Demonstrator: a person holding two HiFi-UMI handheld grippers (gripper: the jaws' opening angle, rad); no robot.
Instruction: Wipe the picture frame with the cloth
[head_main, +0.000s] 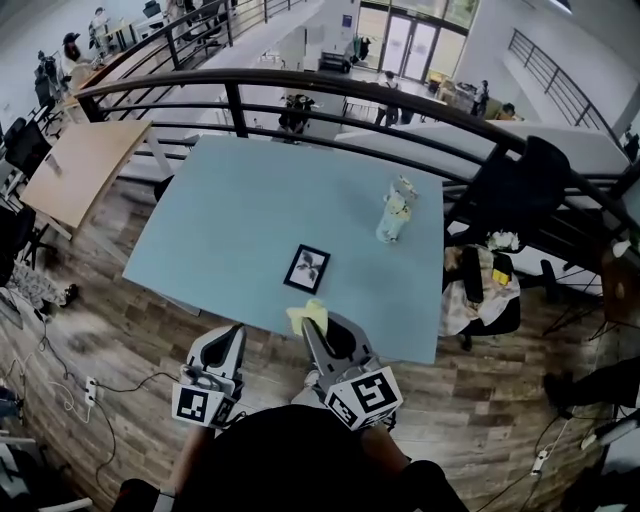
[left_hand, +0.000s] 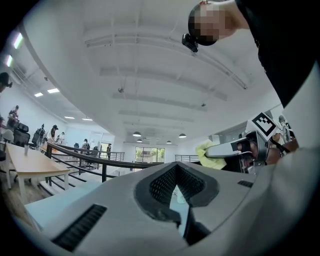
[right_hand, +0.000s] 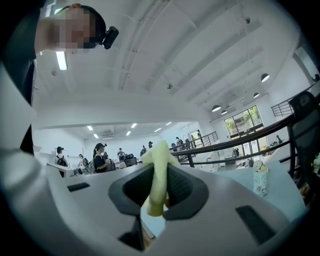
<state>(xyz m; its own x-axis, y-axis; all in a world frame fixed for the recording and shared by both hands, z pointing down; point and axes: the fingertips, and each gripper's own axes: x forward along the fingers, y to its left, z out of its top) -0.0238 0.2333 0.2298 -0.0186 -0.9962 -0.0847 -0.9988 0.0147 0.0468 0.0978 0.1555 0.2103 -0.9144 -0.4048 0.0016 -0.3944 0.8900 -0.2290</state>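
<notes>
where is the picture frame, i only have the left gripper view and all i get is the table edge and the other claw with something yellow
Observer: The small black rectangular picture frame lies flat on the pale blue table, near its front edge, just beyond the right claw.
Operator: is that yellow thing gripped properly
Observer: Yes. In the right gripper view the yellow cloth is clamped between the jaws, with a fold sticking out above them.
Operator: anything close to the frame
Observer: A pale upright carton-like container stands apart from it, farther back and to the frame's right.
</notes>
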